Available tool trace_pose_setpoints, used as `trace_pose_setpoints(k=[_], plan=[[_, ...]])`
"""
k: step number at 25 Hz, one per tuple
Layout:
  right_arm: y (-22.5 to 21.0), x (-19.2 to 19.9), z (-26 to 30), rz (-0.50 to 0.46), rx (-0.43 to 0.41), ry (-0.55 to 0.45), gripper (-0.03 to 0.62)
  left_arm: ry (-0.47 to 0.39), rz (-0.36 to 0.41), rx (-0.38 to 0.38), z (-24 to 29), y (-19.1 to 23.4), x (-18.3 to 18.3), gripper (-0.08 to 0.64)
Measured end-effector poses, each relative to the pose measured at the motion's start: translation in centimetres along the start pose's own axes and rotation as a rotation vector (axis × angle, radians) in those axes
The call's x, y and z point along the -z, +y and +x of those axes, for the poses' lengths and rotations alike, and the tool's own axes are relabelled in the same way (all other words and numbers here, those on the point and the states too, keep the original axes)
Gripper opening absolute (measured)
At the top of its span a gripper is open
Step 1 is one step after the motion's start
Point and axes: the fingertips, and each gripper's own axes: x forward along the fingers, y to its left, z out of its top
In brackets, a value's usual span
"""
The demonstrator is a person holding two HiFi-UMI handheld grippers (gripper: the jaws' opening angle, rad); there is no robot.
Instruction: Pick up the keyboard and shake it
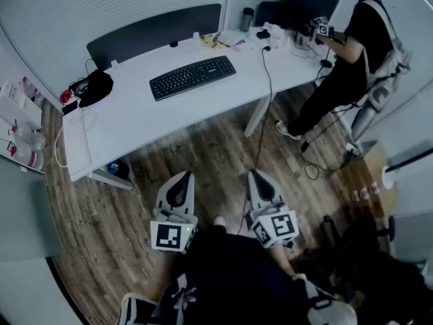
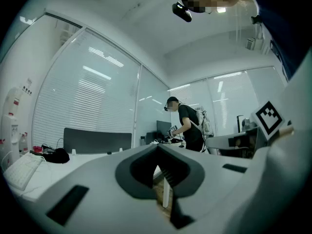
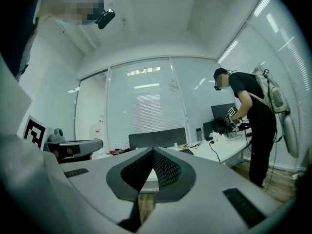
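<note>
Two grippers hang near the person, over the wooden floor and well short of the desk. The left gripper (image 1: 185,177) and the right gripper (image 1: 256,175) each have their fingers pressed together with nothing between them.

The keyboard (image 1: 193,77) lies flat on the white desk (image 1: 135,124), about midway along it and towards its far edge. It sits slightly skewed, apart from the black bag (image 1: 95,87) at the left.

It looks like a long, stiff, fairly light plastic slab. Its smooth edges could slip during shaking, and the keys are the fragile part. I judge that one gripper on each short end, pinching the frame rather than the keys, would control it best. Whether a cable trails from it I cannot tell.

As for containers, a dark tumbler (image 1: 246,19) stands at the desk's far edge. Clear bottles (image 1: 24,156) sit beyond its left end. Their contents cannot be made out.
</note>
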Motion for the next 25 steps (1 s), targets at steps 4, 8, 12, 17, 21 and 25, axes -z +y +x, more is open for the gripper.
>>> trace_pose_setpoints(k=[4, 8, 12, 17, 21, 25], plan=[[-1.4, -0.5, -0.3, -0.024, -0.017, -0.012, 0.005, -0.022, 0.000, -0.014, 0.9, -1.3, -0.2, -0.003], [-2.4, -0.7, -0.8, -0.034, -0.040, -0.015, 0.005, -0.017, -0.019, -0.045, 1.0, -2.1, -0.1, -0.002], [-3.2, -0.8, -1.5, -0.053, -0.073, -0.032, 0.005, -0.028, -0.004, -0.081, 0.7, -3.2, 0.0, -0.003], [-4.2, -0.7, -1.9, -0.018, -0.095, -0.058, 0.005, -0.018, -0.025, -0.108, 0.1, -4.0, 0.7, -0.003], [-4.0, -0.5, -2.2, -0.005, -0.100, -0.045, 0.005, -0.014, 0.021, -0.123, -0.2, -3.9, 0.8, -0.002], [-4.3, -0.6, -1.4, -0.007, -0.098, -0.043, 0.005, -0.007, -0.026, -0.128, 0.8, -2.9, 0.8, -0.003]])
